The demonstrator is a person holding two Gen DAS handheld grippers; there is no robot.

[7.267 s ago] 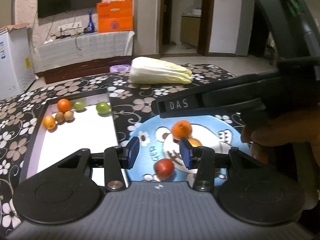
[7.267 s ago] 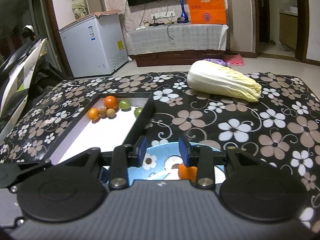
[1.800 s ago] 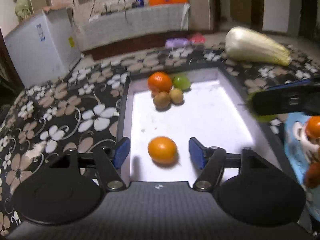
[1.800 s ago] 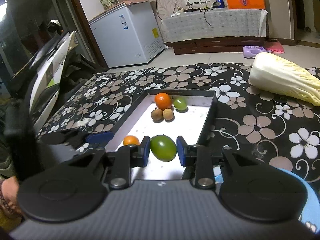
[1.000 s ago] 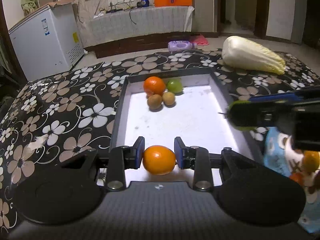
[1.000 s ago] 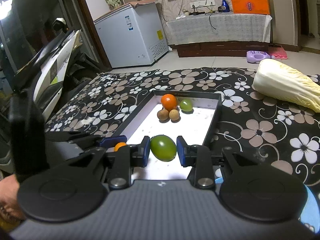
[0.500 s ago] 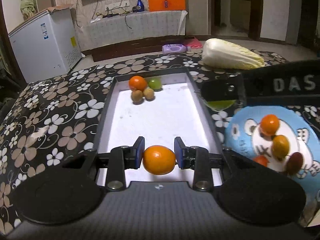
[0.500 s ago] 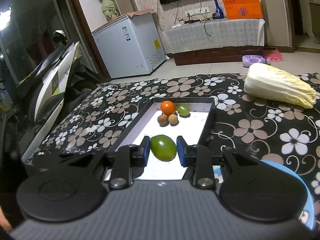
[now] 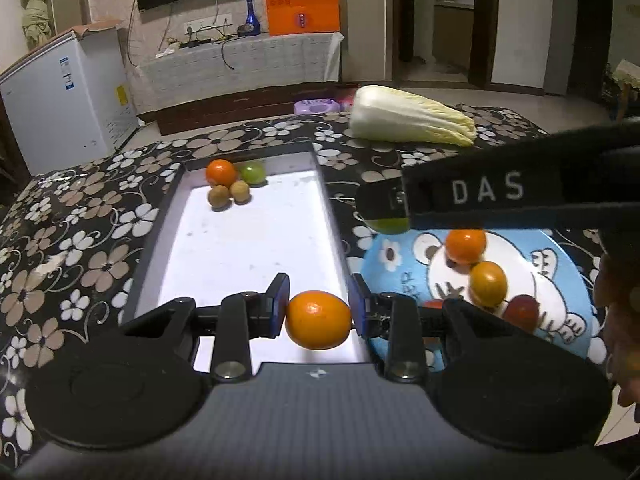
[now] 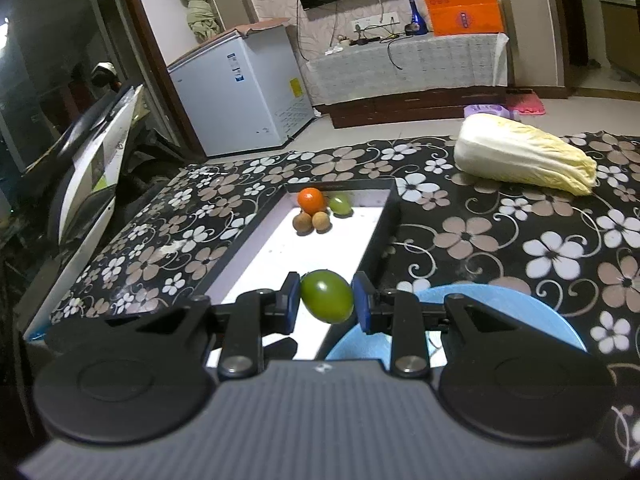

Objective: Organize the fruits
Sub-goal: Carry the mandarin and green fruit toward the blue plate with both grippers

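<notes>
My left gripper is shut on an orange fruit, held above the near right edge of the white tray. My right gripper is shut on a green fruit, held over the gap between the tray and the blue plate. In the left wrist view the right gripper's arm crosses above the blue cartoon plate, which holds an orange fruit, a yellow-orange one and a dark red one. The tray's far corner holds an orange, a green fruit and two brown fruits.
A napa cabbage lies on the flowered tablecloth behind the plate; it also shows in the right wrist view. A white chest freezer and a TV bench stand beyond the table. A person's hand is at the right edge.
Both grippers have moved right toward the blue plate, each still holding its fruit. The plate shows more fully in the left wrist view.
</notes>
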